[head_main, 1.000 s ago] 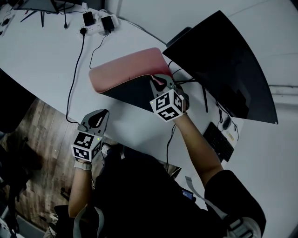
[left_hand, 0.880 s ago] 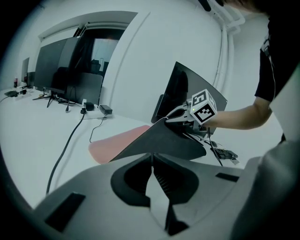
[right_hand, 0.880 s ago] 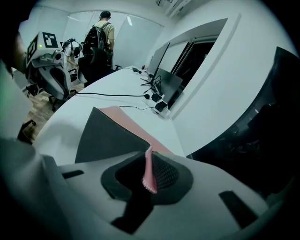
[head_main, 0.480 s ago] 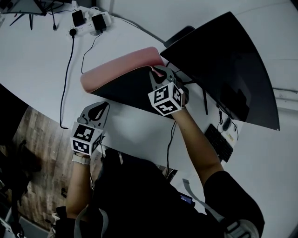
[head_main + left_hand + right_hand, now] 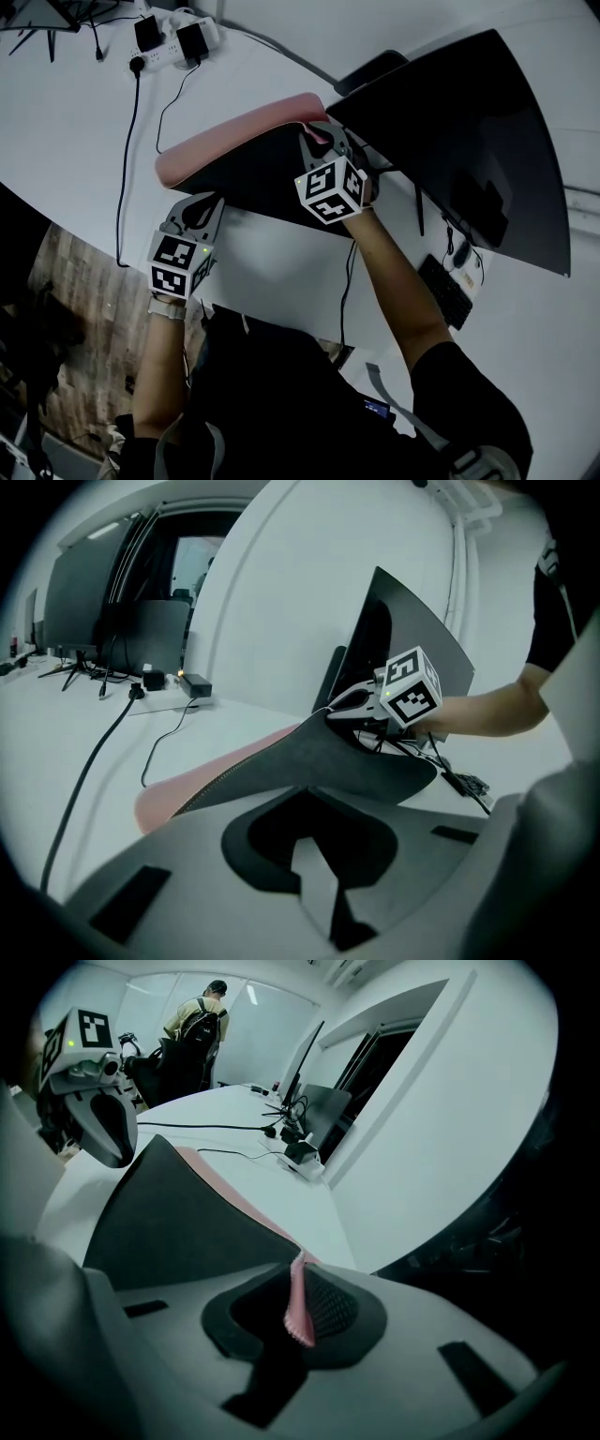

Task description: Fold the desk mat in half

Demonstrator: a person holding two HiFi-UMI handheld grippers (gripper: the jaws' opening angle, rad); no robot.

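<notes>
Now the right tongs (image 5: 298, 1312) pinch one corner of the pink, dark-backed soft desk mat (image 5: 234, 131), which arches up off the white desk (image 5: 75, 103). The left tongs (image 5: 202, 204), closed and empty, hover just beside its near edge.

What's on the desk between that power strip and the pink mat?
Mostly bare white desk, crossed by a thin black cable from the power strip toward the mat, seen in the head view.

The right gripper (image 5: 317, 147) has drawn the raised half of the desk mat (image 5: 248, 169) nearer the person; the left gripper (image 5: 193, 210) has moved up beside its corner.
</notes>
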